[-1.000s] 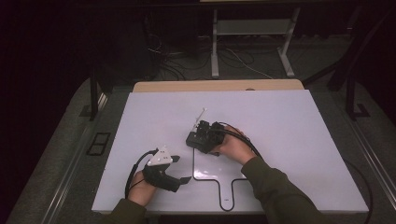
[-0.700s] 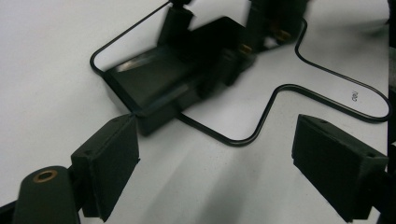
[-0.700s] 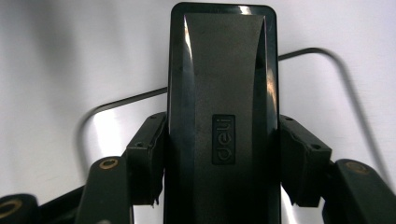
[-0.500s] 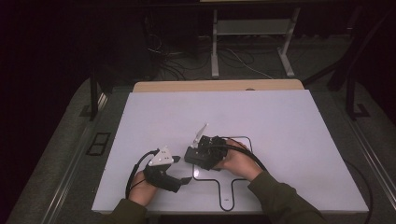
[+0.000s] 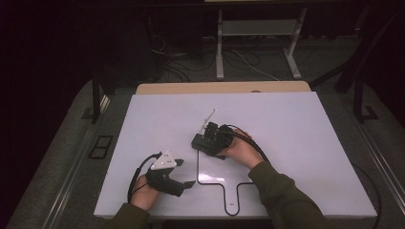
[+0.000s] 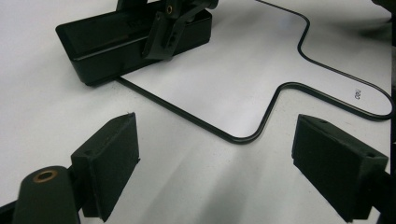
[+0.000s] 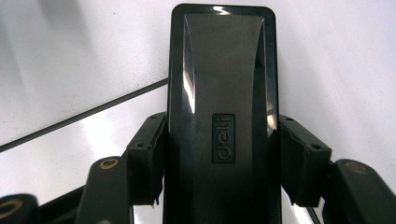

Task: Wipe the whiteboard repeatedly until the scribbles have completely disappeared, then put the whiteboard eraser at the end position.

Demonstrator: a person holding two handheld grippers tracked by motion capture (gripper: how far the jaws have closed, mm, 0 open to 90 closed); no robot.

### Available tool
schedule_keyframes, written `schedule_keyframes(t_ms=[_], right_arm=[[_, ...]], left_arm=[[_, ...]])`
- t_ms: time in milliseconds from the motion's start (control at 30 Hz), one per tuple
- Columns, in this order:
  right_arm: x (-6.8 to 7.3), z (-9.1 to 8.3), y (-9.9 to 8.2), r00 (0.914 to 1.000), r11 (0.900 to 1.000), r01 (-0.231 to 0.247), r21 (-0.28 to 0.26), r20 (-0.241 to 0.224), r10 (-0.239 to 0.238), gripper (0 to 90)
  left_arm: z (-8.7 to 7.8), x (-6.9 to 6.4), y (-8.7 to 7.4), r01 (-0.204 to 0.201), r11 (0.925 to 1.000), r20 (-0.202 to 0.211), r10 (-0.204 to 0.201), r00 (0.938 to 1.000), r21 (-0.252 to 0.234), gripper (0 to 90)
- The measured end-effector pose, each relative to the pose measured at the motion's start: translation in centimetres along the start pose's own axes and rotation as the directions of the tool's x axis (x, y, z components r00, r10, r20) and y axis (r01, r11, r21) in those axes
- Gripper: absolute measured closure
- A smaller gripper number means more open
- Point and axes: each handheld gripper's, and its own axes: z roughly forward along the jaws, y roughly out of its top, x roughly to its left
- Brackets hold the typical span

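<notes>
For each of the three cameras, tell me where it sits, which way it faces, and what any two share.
High view: above the person's side, facing forward and down on the white table; both forearms, left gripper, right gripper.
Left gripper view: on the left gripper, jaws apart, facing the black case.
Right gripper view: on the right gripper, jaws clamping that case.
Shared: the case and the black outline.

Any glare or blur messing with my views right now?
High view: room dark, white table evenly lit. Right gripper view: glare streaks on the glossy black case, embossed logo readable. Left gripper view: left tongs close and soft, table sheen between them.
</notes>
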Motion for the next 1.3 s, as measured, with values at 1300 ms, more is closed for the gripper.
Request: schedule_keyframes(t_ms=[1300], right_arm=[[-9.0, -4.9, -2.9, 0.9545, 0.9439, -0.287, -0.163, 0.032, 0.296, 38.9]], left_arm=[[-0.2, 0.2, -0.1, 0.002, 1.0, -0.01, -0.002, 0.9999, -0.002, 13.7]])
